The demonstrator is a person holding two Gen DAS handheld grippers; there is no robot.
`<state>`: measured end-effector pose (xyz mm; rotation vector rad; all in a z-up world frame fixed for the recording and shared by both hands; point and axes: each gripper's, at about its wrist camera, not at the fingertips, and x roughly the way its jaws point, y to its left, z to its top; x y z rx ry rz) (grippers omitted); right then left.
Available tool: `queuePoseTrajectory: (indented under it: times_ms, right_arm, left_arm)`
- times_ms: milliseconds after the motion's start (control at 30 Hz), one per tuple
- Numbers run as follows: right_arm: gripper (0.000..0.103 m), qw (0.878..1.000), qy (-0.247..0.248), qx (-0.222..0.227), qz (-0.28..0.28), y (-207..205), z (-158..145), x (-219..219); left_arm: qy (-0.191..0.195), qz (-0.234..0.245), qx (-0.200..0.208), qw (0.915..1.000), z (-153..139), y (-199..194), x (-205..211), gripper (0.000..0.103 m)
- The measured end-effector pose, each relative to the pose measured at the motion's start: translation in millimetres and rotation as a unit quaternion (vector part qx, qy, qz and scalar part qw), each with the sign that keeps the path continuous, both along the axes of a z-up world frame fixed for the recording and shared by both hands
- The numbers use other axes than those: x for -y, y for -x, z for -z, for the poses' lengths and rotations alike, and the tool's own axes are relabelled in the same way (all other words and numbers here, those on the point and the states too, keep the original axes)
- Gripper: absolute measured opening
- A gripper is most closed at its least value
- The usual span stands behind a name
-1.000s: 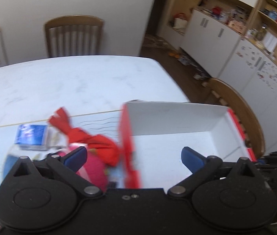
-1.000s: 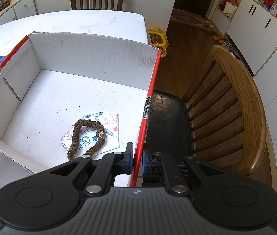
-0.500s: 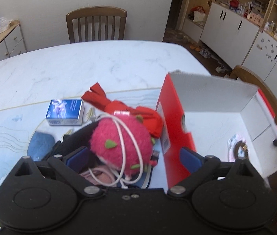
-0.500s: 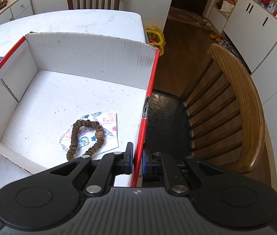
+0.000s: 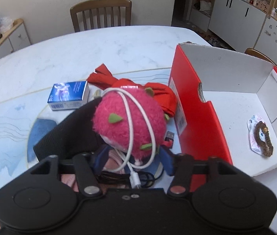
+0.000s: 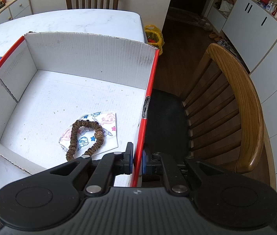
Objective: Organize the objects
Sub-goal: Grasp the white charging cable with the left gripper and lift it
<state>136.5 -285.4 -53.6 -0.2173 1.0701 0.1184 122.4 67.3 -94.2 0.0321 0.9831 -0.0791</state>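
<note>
Right wrist view: white marble table (image 6: pixel 75 22) (wooden chairs (image 6: pixel 242 101) around).

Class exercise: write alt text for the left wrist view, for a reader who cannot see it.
The left gripper is closing around a pink plush toy draped with a white cable. A red-and-white box stands to its right.

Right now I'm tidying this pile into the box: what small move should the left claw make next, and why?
Probably finish closing the left claw on the pink plush, then lift. Its jaws are closing around the plush's near end, a white cable is draped over it, and the right claw grips the red box wall.
</note>
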Motion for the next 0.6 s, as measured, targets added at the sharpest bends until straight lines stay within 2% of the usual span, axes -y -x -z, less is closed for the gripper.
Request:
queuePoseTrajectory:
  times_ms: [333,433,600]
  right_arm:
    - [0.009,1.000,-0.001,0.000,0.002,-0.3,-0.3,0.3]
    - [0.009,1.000,-0.001,0.000,0.002,-0.3,-0.2,0.3]
    - [0.009,1.000,-0.001,0.001,0.002,-0.4,-0.3,0.2]
  left_arm:
    - [0.009,-0.010,0.001,0.9999,-13.1,4.6,-2.8,0.010]
    - [0.018,-0.014,0.010,0.9997,-25.2,4.2,-8.1,0.004]
    - [0.039,-0.009,0.049,0.9980,-54.9,4.0,-17.6,0.002]
